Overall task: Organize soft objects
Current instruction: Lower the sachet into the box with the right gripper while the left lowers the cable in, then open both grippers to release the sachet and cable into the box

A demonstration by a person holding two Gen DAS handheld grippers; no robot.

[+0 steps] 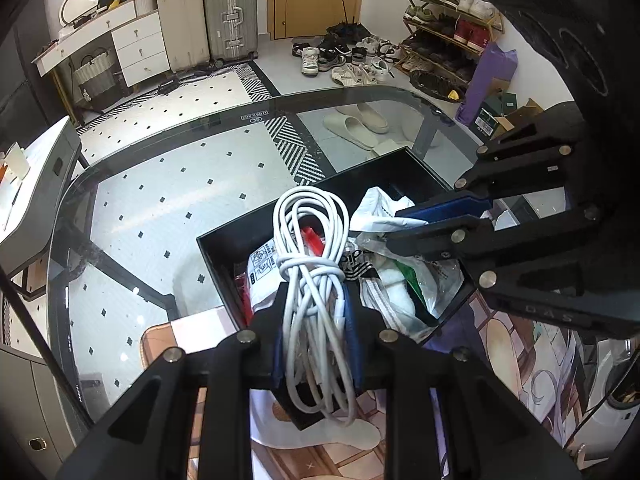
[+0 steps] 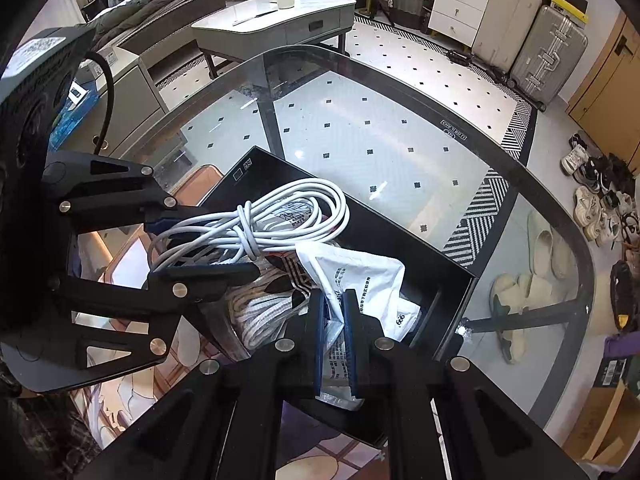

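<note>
Left gripper (image 1: 316, 312): clamped on the coiled white cable (image 1: 310, 232), above the black box (image 1: 224, 248).
Right gripper (image 2: 334, 320): pinching the white plastic bag (image 2: 360, 276) over the same box.

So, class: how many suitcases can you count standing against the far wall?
2: a cream suitcase beside the drawers, and a silver suitcase to its right, next to the door. Luggage stacked on top may hide more.

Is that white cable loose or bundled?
Bundled: the cable is coiled in loops and knotted round its middle, gripped by the left claw above the box.
</note>
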